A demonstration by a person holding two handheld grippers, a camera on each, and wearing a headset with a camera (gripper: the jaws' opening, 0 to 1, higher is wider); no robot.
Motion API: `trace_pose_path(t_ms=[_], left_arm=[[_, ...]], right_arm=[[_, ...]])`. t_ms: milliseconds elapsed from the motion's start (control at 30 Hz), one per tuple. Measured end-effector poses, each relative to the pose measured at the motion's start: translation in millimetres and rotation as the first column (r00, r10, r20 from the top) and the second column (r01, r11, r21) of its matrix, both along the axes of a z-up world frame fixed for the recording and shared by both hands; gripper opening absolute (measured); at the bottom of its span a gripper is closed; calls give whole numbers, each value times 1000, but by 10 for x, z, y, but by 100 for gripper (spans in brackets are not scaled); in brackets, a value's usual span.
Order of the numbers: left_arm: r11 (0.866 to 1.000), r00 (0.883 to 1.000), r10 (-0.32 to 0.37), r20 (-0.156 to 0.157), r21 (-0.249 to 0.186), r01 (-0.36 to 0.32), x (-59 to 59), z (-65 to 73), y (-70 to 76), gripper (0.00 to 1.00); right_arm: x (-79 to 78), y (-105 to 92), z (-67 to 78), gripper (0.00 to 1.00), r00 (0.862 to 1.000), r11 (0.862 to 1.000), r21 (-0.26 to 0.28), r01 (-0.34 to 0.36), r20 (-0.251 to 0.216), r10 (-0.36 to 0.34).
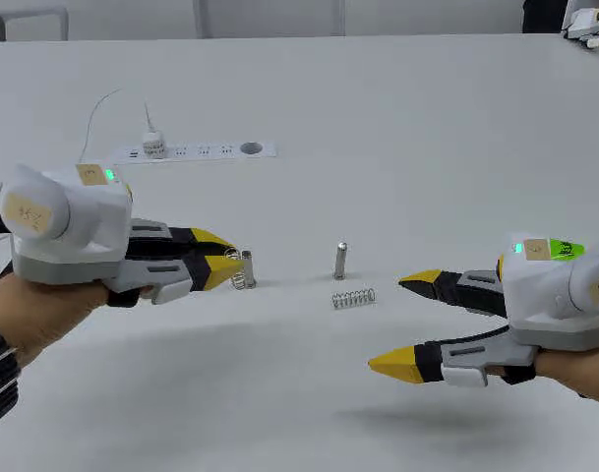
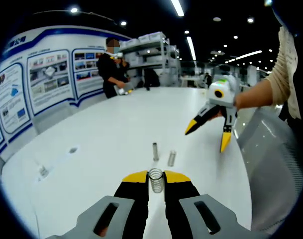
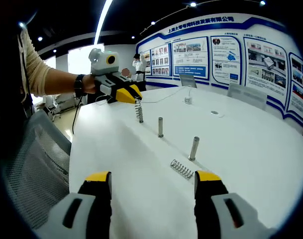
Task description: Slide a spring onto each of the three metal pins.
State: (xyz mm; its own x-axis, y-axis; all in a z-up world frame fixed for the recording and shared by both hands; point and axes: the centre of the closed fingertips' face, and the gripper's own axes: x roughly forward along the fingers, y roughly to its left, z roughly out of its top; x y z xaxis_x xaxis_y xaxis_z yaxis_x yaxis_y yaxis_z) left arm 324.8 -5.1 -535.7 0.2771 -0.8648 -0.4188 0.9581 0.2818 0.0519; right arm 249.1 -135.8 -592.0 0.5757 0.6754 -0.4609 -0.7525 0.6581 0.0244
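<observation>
My left gripper point(image 1: 230, 264) is shut on a small steel spring point(image 1: 241, 279), held upright with its lower end near the table. The spring sits between the yellow fingertips point(image 2: 136, 177) as spring point(image 2: 155, 179). Just right of it stands a metal pin point(image 1: 248, 260). A second pin point(image 1: 340, 260) stands mid-table, with a loose spring point(image 1: 354, 298) lying in front of it. My right gripper point(image 1: 388, 324) hovers wide open to the right of that spring, holding nothing. In the right gripper view, the loose spring point(image 3: 181, 168) lies beyond the right gripper point(image 3: 152, 175), beside a pin point(image 3: 193, 148). I cannot tell whether a pin stands inside the held spring point(image 3: 139, 112).
A white power strip point(image 1: 196, 151) with a plugged adapter point(image 1: 153, 146) and its cable lies at the back left of the white table point(image 1: 397, 147). A mesh chair point(image 3: 32, 164) stands by the table's edge. A person point(image 2: 109, 67) stands far off.
</observation>
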Motion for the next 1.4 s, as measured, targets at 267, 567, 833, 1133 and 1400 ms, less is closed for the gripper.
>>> trace_pose_path(t_ms=[267, 567, 833, 1133, 1400], left_arm=[[1000, 1000, 27, 9, 12, -27, 164, 16, 27, 10], [999, 999, 49, 23, 14, -49, 323, 31, -11, 10], [998, 998, 64, 24, 18, -65, 412, -6, -55, 10], [997, 997, 76, 24, 26, -77, 479, -41, -62, 10], [996, 997, 77, 22, 31, -78, 497, -74, -94, 10]], right_arm=[[3, -50, -4, 69, 1000, 1000, 3, 16, -1, -16], [35, -50, 9, 69, 1000, 1000, 14, 27, 4, -27], [34, -58, -2, 69, 999, 999, 18, 32, 0, -32], [37, -52, -6, 68, 999, 999, 26, 38, -2, -38], [38, -53, -3, 68, 999, 999, 28, 42, -2, -42]])
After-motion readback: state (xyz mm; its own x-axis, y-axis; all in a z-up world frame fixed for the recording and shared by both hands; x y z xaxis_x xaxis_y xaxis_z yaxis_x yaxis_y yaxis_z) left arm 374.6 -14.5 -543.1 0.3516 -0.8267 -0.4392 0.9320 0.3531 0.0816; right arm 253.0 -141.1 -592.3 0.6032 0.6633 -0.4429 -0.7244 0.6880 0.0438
